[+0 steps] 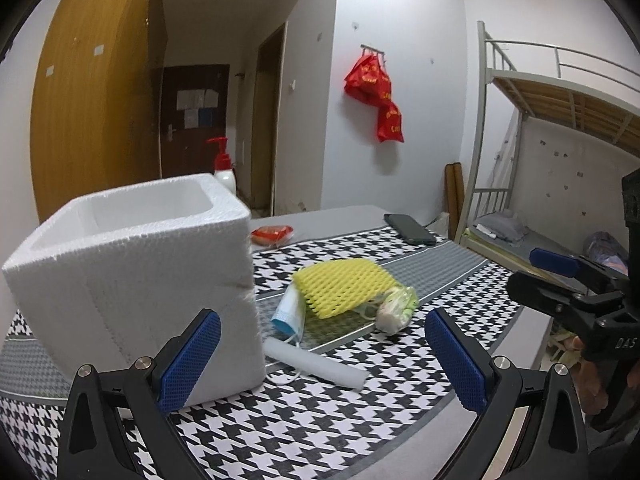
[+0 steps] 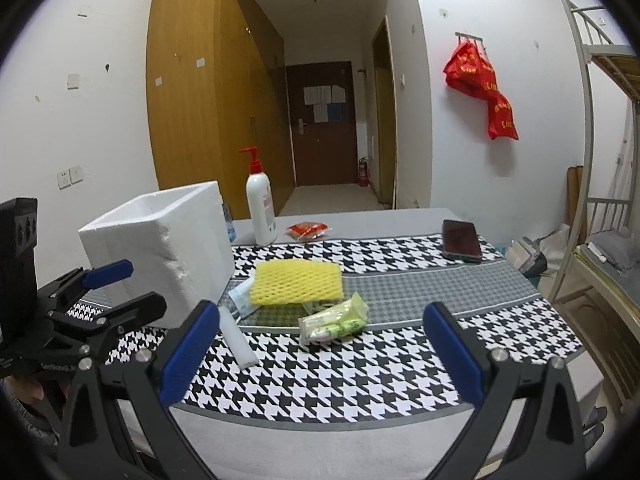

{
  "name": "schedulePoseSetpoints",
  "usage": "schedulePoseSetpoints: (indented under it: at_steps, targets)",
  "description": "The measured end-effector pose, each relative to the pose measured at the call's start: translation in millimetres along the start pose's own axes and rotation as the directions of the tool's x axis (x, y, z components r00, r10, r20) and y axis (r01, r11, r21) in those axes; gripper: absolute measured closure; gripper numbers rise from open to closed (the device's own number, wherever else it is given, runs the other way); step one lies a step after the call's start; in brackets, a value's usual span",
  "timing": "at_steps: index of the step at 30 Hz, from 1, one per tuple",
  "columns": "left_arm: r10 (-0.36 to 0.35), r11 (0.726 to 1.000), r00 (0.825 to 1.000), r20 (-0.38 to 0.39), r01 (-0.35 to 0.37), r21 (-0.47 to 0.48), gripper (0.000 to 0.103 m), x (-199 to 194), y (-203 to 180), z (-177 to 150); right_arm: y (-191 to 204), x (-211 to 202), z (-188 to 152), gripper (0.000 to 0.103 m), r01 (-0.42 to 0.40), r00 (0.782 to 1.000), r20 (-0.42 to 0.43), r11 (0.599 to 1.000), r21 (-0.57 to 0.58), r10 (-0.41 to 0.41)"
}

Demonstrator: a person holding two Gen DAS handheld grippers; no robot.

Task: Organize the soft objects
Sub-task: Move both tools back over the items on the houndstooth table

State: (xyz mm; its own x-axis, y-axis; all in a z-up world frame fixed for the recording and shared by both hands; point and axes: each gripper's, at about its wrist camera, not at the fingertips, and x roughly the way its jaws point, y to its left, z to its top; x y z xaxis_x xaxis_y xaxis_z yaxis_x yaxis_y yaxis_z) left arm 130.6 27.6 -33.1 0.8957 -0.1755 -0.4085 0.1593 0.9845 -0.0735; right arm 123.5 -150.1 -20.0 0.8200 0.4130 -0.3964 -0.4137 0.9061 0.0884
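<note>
A white foam box (image 1: 132, 272) stands open-topped on the houndstooth table (image 1: 320, 420), also in the right wrist view (image 2: 160, 256). Right of it lie a yellow foam net (image 1: 344, 286) (image 2: 298, 282), a blue face mask (image 1: 289, 312) (image 2: 240, 298), a green-white plastic packet (image 1: 396, 308) (image 2: 334, 322) and a white foam strip (image 1: 316, 362) (image 2: 238, 338). My left gripper (image 1: 322, 356) is open and empty, its left finger just in front of the box. My right gripper (image 2: 320, 350) is open and empty, near the table's front edge, short of the packet.
A pump bottle with a red top (image 2: 260, 208) stands behind the box. A red snack packet (image 2: 308, 231) and a black phone (image 2: 461, 240) lie at the far side. A bunk bed (image 1: 560, 128) stands to the right. The right gripper shows in the left wrist view (image 1: 560, 284).
</note>
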Motion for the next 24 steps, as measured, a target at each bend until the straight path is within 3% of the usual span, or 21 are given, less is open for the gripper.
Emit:
schedulePoseSetpoints:
  at_steps: [19,24]
  targets:
    - [0.076,0.996,0.996,-0.054,-0.079,-0.037,0.001,20.4,36.8,3.0,-5.6,41.0,1.0,0.0,-0.01,0.998,-0.063,1.0,0.017,0.011]
    - [0.073,0.997,0.995,-0.071,-0.074,-0.02,0.001,22.3,30.5,2.1,-8.0,48.2,-0.1,0.0,-0.019,0.997,-0.072,1.0,0.022,0.02]
